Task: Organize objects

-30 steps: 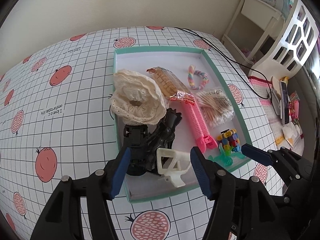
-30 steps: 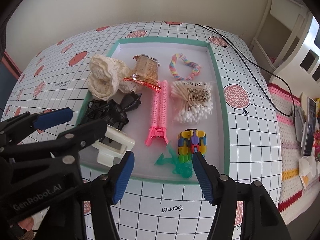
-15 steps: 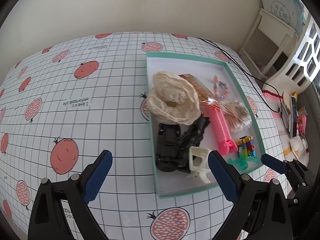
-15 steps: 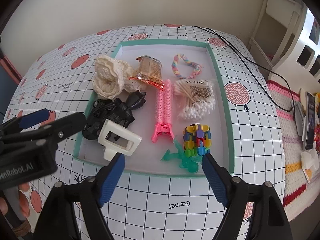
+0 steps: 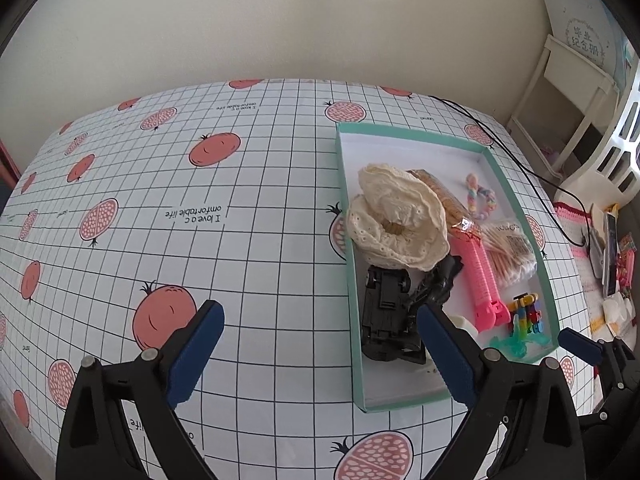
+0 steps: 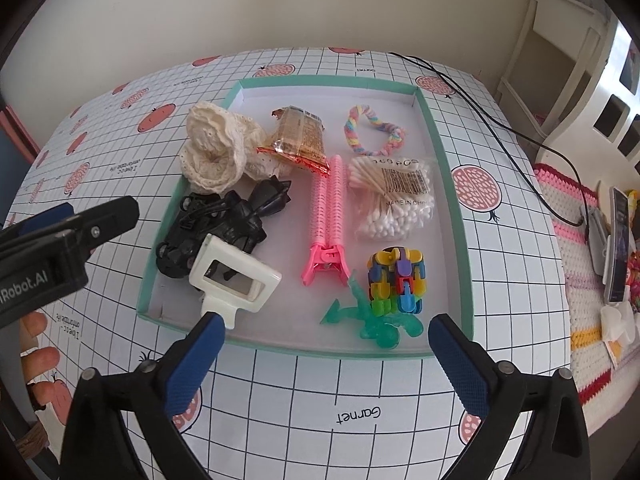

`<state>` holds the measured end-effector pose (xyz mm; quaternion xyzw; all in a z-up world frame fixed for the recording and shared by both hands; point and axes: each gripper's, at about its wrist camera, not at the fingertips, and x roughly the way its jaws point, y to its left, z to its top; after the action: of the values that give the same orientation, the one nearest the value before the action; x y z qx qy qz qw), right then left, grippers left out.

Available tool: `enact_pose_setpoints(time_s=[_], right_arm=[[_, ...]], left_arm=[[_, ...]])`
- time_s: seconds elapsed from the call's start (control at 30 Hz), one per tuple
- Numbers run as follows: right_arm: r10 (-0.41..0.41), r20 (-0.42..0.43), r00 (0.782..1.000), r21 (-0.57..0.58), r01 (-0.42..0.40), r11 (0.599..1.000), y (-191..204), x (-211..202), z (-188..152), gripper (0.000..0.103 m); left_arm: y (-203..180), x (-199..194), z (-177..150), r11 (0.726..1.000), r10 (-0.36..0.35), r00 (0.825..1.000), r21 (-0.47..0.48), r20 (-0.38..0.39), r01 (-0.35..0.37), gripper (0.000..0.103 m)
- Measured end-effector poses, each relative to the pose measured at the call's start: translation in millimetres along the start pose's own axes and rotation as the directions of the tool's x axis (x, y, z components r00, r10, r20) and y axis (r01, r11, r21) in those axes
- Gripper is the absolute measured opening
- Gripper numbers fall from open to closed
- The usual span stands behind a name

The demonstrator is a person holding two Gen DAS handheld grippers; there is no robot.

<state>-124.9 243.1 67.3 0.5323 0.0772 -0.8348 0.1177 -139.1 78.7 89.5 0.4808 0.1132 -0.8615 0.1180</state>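
Both claws gape empty — tray (image 6: 448,184) holds toys (apparently a car (image 6: 208,232))

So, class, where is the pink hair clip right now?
In the right wrist view, the pink hair clip lies mid-tray, between the black toy car and the cotton swab bag.

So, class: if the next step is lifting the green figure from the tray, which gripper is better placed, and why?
Right. The right gripper is open, facing the green figure at the tray's near edge. The left gripper, also open, sits mostly over bare tablecloth.
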Motion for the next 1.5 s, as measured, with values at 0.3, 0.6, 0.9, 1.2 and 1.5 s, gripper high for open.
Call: enact_pose_setpoints(time_s=[0.3,0.6,0.9,1.2,1.5], right_arm=[[0.003,0.039,0.999,0.047,-0.005,0.999,-1,-11,-1,0.103],[0.043,0.073,0.996,0.157,-0.054,0.986,-7,-17,-17,0.103],[0.025,0.109,0.994,0.152,-0.041,0.988,0,-23,-37,0.103],[0.04,0.086,0.995,0.153,-0.053,0.987,0,-10,-55,0.103],[0.034,0.056,0.998,0.172,-0.044,0.984,-2,0,-61,0.103]], left_arm=[[4,-14,4,0.999,-0.033,0.999,-0.01,0.043,0.034,0.097],[19,-38,3,0.998,-0.021,0.993,-0.054,0.114,0.027,0.097],[30,-52,-6,0.997,-0.008,0.991,-0.073,0.135,0.018,0.097],[32,-52,-31,0.998,0.055,0.991,0.007,0.119,-0.056,0.097],[47,-21,-54,0.999,0.048,0.999,-0.011,0.018,-0.047,0.097]])
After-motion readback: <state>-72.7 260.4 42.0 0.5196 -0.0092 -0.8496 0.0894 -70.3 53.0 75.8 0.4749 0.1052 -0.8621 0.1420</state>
